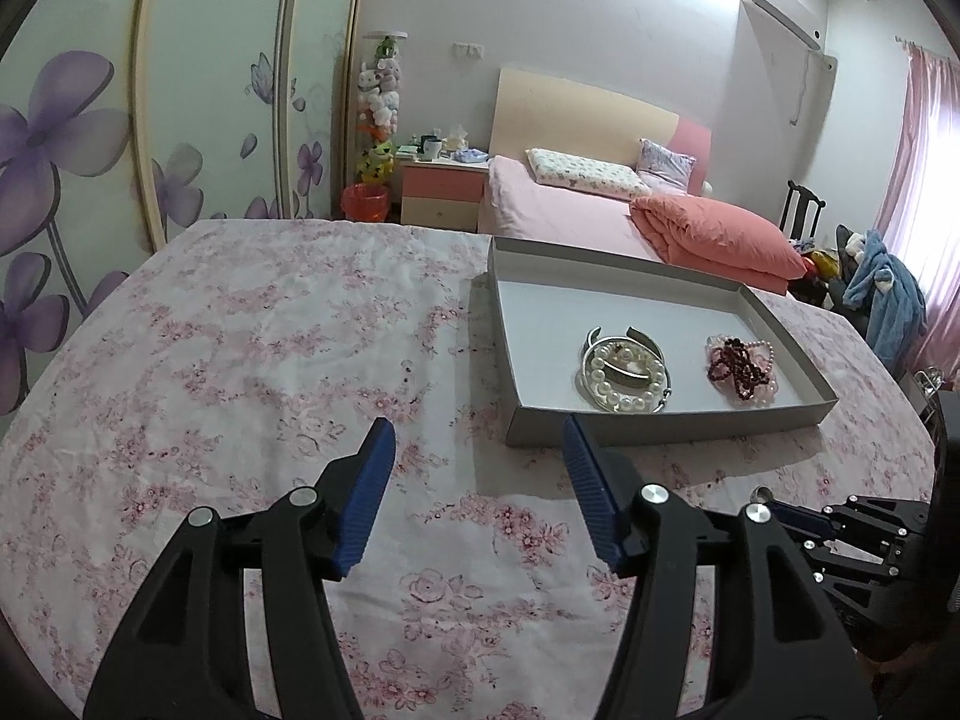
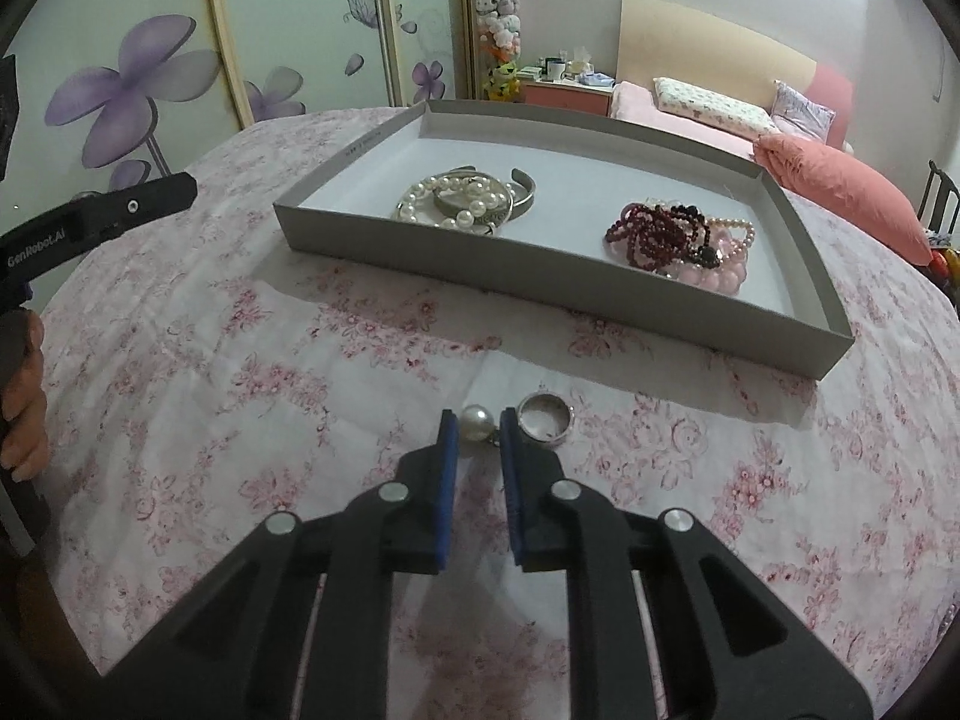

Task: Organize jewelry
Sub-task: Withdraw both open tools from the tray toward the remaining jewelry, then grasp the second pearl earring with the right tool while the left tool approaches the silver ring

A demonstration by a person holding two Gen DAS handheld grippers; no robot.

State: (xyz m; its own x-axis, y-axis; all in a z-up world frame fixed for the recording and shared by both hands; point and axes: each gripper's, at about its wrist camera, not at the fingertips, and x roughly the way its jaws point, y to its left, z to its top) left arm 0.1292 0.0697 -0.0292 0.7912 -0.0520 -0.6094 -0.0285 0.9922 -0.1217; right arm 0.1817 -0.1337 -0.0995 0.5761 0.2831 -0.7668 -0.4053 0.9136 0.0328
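A shallow grey box (image 1: 540, 426) (image 2: 420, 252) sits on the floral tablecloth. In it lie a white pearl bracelet with silver bangles (image 1: 624, 369) (image 2: 465, 201) and a heap of dark red and pink bead bracelets (image 1: 741, 366) (image 2: 681, 237). In the right wrist view, a pearl piece (image 2: 476, 423) sits between the tips of my right gripper (image 2: 478, 429), whose jaws stand narrowly apart around it. A silver ring (image 2: 543, 417) lies just right of it. My left gripper (image 1: 477, 441) is open and empty, in front of the box's near left corner.
The round table's floral cloth (image 1: 270, 360) spreads left of the box. Behind the table are a pink bed (image 1: 600, 204), a nightstand (image 1: 441, 189) and wardrobe doors with purple flowers (image 1: 60, 138). The left gripper's body (image 2: 96, 222) shows at the left of the right wrist view.
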